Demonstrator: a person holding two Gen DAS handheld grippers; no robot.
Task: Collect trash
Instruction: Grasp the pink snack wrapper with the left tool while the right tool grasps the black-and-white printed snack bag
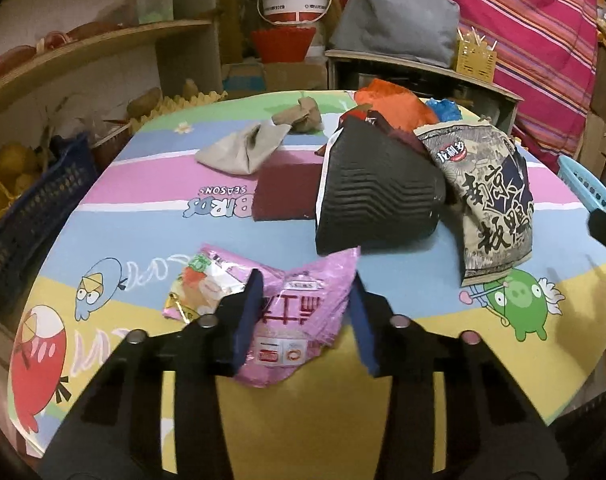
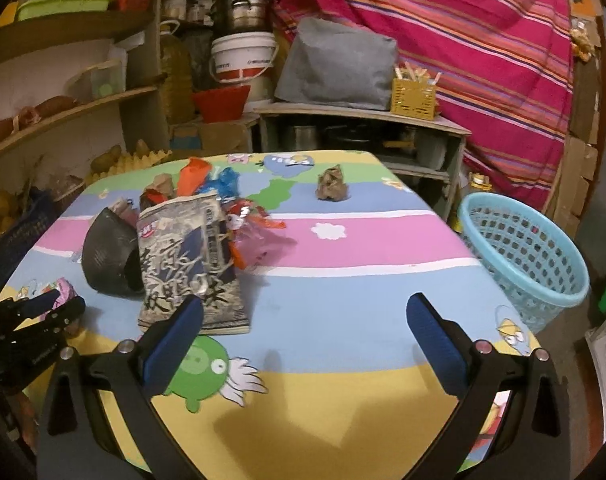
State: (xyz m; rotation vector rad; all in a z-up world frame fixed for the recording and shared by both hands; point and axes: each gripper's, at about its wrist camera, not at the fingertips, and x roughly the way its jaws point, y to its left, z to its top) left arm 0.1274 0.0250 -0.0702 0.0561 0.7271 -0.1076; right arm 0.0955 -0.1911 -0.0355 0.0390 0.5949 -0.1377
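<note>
A pink snack wrapper (image 1: pixel 299 316) lies on the cartoon tablecloth (image 1: pixel 183 248), between the blue pads of my left gripper (image 1: pixel 303 312), whose jaws stand open around it. Behind it are a black ridged bowl (image 1: pixel 379 196) on its side, a dark printed snack bag (image 1: pixel 491 196), orange (image 1: pixel 391 100) and blue (image 1: pixel 445 108) bags, and a beige crumpled paper (image 1: pixel 243 148). My right gripper (image 2: pixel 303 320) is wide open and empty above the table, its left pad over the snack bag (image 2: pixel 191 264). A crumpled brown paper ball (image 2: pixel 333 188) sits farther back.
A light blue mesh basket (image 2: pixel 531 256) stands off the table's right edge. A dark blue crate (image 1: pixel 35 216) is left of the table. Shelves (image 1: pixel 95 48), a white bucket (image 2: pixel 243 56) and a low cabinet (image 2: pixel 363 120) stand behind. A maroon pad (image 1: pixel 287 188) lies mid-table.
</note>
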